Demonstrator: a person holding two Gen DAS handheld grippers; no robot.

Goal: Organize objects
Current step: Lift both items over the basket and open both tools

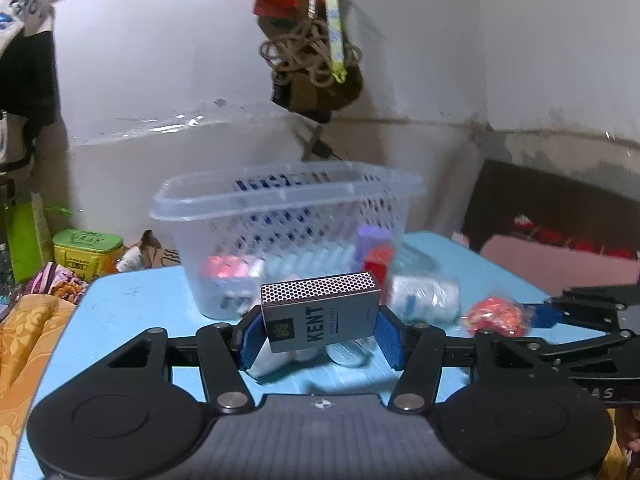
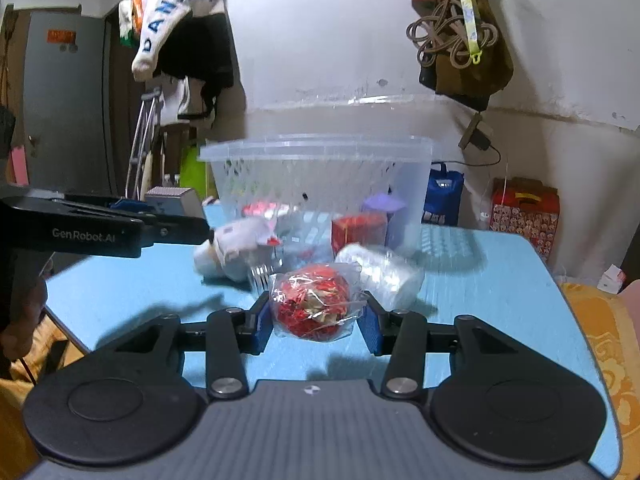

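**Both grippers loaded above the table**

The left gripper (image 1: 320, 330) clamps a cigarette pack (image 1: 320, 312) (label sideways); the right gripper (image 2: 316, 316) clamps a red wrapped bundle (image 2: 314, 304). Beyond them stands a clear basket (image 1: 280, 200) holding small items on the blue table (image 1: 132, 312).

Dim indoor light, motion blur, fisheye warping

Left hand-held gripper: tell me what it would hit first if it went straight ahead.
Probably the clear perforated basket: it stands just beyond the Kent box that the left hand-held gripper holds. The depth between them is unclear.
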